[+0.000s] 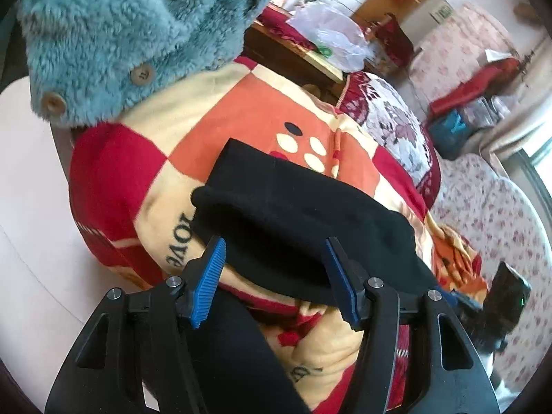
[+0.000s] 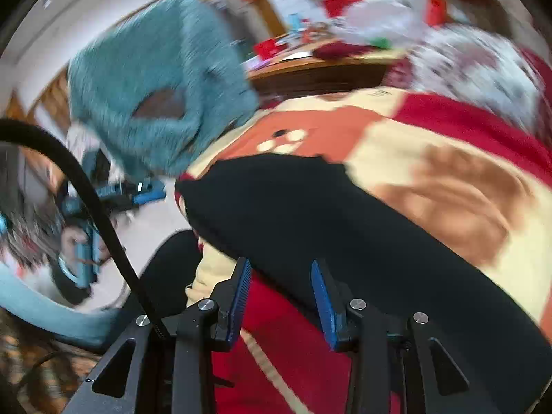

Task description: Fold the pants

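The black pants (image 1: 303, 214) lie folded in a thick pad on a red, orange and cream checked blanket (image 1: 241, 110). My left gripper (image 1: 274, 255) is open, its blue pads (image 1: 210, 269) standing apart on either side of the pants' near edge without pressing on it. The right wrist view is blurred. There the pants (image 2: 327, 220) stretch to the lower right, and my right gripper (image 2: 281, 276) is open a little just in front of their near edge, with red blanket (image 2: 286, 338) showing between the fingers. The other gripper (image 2: 86, 248), held in a hand, shows at the left.
A fluffy teal coat (image 1: 114, 34) with wooden buttons lies on the blanket's far left corner. Behind it stands a wooden table (image 1: 293, 55) with a plastic bag (image 1: 331, 34). Floral bedding (image 1: 490, 227) spreads to the right. A black strap (image 2: 89, 193) curves across the right wrist view.
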Available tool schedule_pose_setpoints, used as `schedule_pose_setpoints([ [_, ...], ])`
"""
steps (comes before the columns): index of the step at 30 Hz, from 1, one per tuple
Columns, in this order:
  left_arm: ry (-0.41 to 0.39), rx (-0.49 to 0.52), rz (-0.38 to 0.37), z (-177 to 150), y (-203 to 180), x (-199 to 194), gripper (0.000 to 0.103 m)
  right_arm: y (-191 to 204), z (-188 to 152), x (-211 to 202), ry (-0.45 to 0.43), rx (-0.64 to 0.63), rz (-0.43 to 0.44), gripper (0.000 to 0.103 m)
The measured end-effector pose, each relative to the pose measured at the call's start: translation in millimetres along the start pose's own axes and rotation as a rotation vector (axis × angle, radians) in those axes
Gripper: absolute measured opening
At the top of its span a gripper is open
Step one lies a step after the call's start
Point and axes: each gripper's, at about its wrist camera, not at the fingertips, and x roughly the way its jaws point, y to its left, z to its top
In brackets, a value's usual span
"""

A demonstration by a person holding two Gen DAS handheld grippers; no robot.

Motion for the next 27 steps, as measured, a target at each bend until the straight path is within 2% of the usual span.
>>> schedule_pose_setpoints([
  [4, -0.013, -0.066, 0.000, -0.2, -2.1, 8.4, 0.059, 37.9, 8.7, 34.7, 0.028, -0.156, -0.035, 0.035],
  [7, -0.037, -0.116, -0.019, 2.2, -3.6, 9.8, 0.059, 51.6, 9.0, 49.7, 0.038, -0.222, -0.050, 0.035],
  [9, -0.055, -0.133, -0.019, 3.1, -5.6, 10.6, 0.068, 58.9, 9.5, 59.4, 0.037, -0.270, -0.086, 0.035],
  [13, -0.035, -0.158, -0.015, 4.2, -7.8, 22.7, 0.068, 57.0, 6.7, 74.5, 0.056, -0.326, -0.203, 0.035],
  [17, -0.014, -0.181, 0.002, 3.5, -9.5, 35.0, 0.068, 57.5, 2.0, 82.7, 0.065, -0.401, -0.276, 0.036],
  [19, -0.006, -0.199, 0.007, 3.5, -9.9, 41.2, 0.068, 59.4, -0.6, 83.9, 0.051, -0.440, -0.312, 0.042],
  [22, -0.027, -0.196, 0.013, 4.7, -12.6, 43.6, 0.067, 57.7, 0.9, 86.1, 0.061, -0.460, -0.298, 0.039],
  [23, -0.039, -0.182, 0.013, 5.5, -15.0, 42.7, 0.063, 56.7, 2.3, 85.8, 0.066, -0.456, -0.278, 0.034],
  [24, -0.054, -0.160, 0.017, 6.8, -18.4, 41.0, 0.051, 53.5, 5.3, 85.0, 0.073, -0.440, -0.245, 0.027],
  [25, -0.060, -0.139, 0.025, 8.3, -21.6, 40.4, 0.046, 52.0, 7.5, 84.3, 0.075, -0.431, -0.232, 0.022],
  [27, -0.068, -0.082, 0.025, 12.5, -29.6, 37.5, 0.022, 50.5, 12.7, 81.5, 0.073, -0.407, -0.197, 0.015],
])
